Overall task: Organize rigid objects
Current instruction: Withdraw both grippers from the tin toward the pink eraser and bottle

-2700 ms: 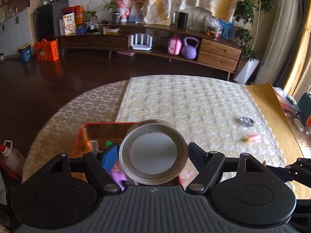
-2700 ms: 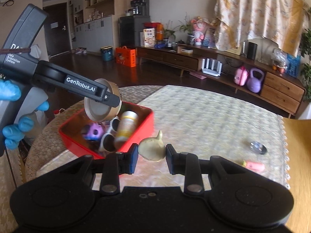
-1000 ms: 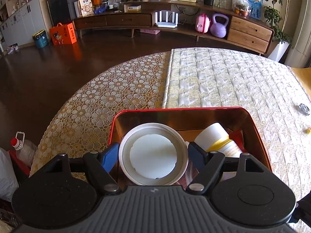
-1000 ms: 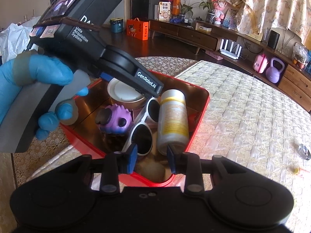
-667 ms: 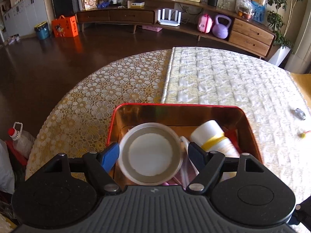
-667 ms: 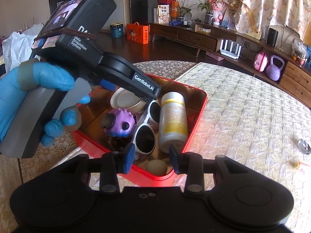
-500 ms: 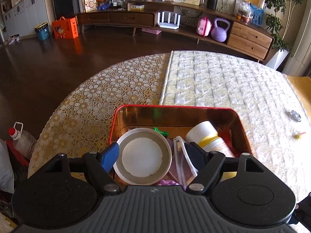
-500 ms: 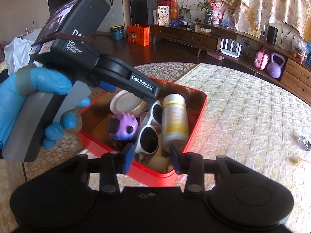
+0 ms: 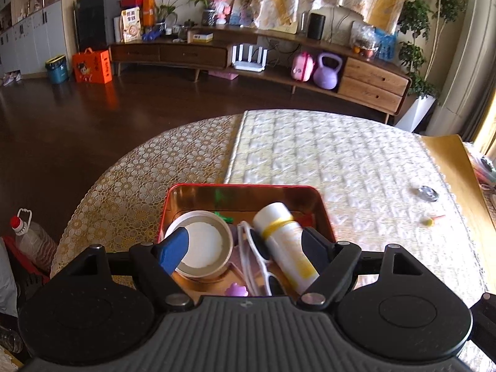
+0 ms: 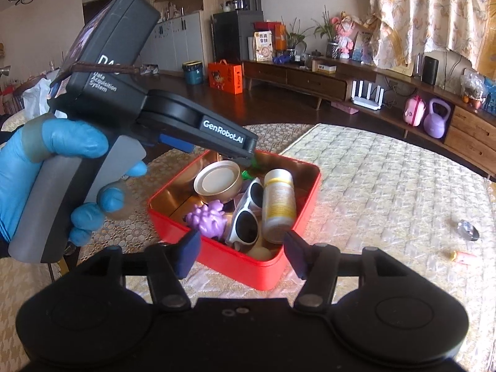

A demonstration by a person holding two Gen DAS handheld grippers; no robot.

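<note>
The right tongs (image 10: pixel 242 253), whose jaws have just been opening, stand apart and empty above the near corner of the red tray (image 10: pixel 245 266). The left tongs (image 9: pixel 243 246), held in a blue-gloved hand (image 10: pixel 40 167), are spread wide and empty over the tray's left side. Inside the tray lie a round tin (image 10: pixel 217 181), a purple toy (image 10: pixel 208 218), white sunglasses (image 10: pixel 246 221), a yellow-banded bottle (image 10: pixel 278 204) and a pale rounded piece (image 10: pixel 262 252). To the tray's right, well apart on the desk (image 10: pixel 387 186), lie a small shiny thing (image 10: pixel 468 230) and a pink-and-yellow bit (image 10: pixel 462 255).
</note>
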